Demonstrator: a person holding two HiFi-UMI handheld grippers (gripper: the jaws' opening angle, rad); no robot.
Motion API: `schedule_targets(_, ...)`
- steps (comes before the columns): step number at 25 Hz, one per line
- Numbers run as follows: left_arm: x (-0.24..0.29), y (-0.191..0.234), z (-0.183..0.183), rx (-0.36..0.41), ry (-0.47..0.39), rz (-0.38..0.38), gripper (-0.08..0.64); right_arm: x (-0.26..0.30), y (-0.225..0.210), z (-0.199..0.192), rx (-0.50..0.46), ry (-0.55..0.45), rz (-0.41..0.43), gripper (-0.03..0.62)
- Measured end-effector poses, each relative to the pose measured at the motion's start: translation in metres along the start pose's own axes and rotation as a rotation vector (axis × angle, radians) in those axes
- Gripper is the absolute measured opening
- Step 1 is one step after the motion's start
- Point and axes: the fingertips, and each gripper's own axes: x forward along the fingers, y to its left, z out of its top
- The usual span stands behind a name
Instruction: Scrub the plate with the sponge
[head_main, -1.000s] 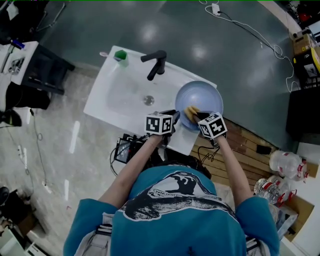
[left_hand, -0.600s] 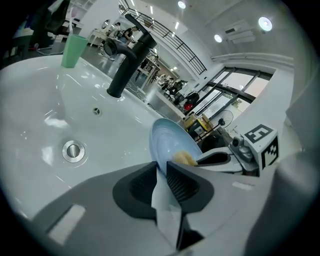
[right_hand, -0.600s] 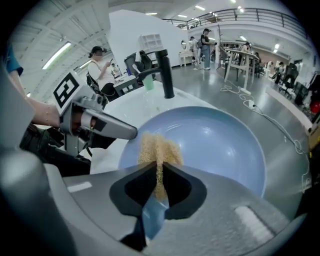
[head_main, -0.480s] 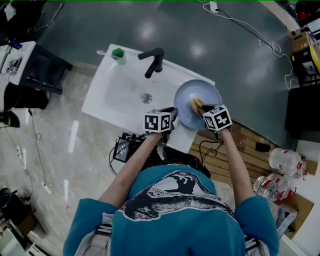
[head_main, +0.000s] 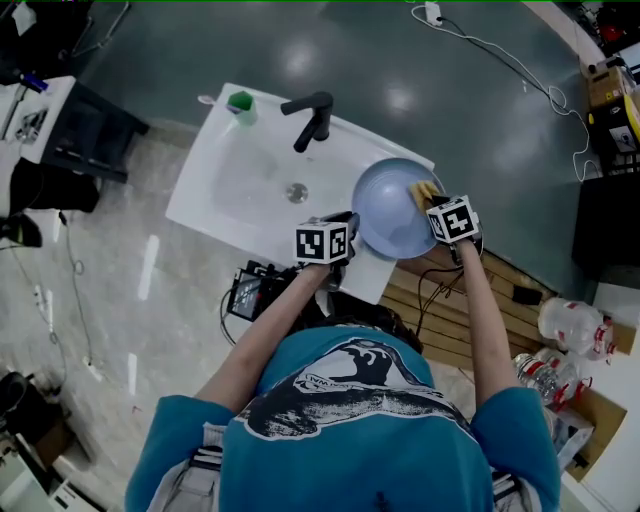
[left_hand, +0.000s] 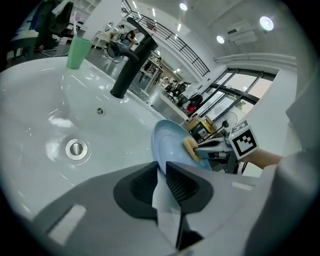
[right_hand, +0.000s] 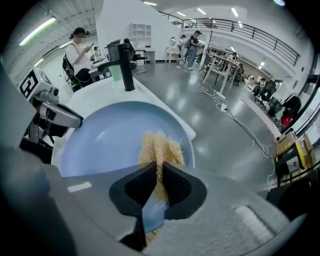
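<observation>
Glossy sink (head_main: 230, 190): L gripper (left_hand: 161, 175) jaws, just closing, clamp round blue plate (head_main: 390, 215); R gripper (right_hand: 159, 184) jaws pinch fuzzy sponge (right_hand: 160, 147).

White washbasin (head_main: 205, 205) carries a green cup (head_main: 240, 102) near its black faucet (head_main: 311, 118)

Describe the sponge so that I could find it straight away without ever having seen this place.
Start at the white sink; a pale blue plate is held up at its right end. The sponge lies against the plate's face near its far right edge, pinched in the right gripper. It is the only yellow, fuzzy thing on that smooth blue surface.
</observation>
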Motion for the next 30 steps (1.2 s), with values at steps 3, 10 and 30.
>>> schedule_targets(3,0.0,0.0,0.002,0.006,-0.011,0.033,0.063,-0.005,0.011,-0.01,-0.021,0.02,-0.003,0.036)
schedule_targets(10,0.0,0.002,0.006,0.018,-0.029,0.06,0.058,-0.018,0.059,-0.032,0.046,0.004,0.067,0.037)
schedule_targets(30,-0.003,0.0,0.012,0.13,0.016,-0.013,0.063,-0.017,0.152,-0.003,0.196,-0.099,0.255,0.037)
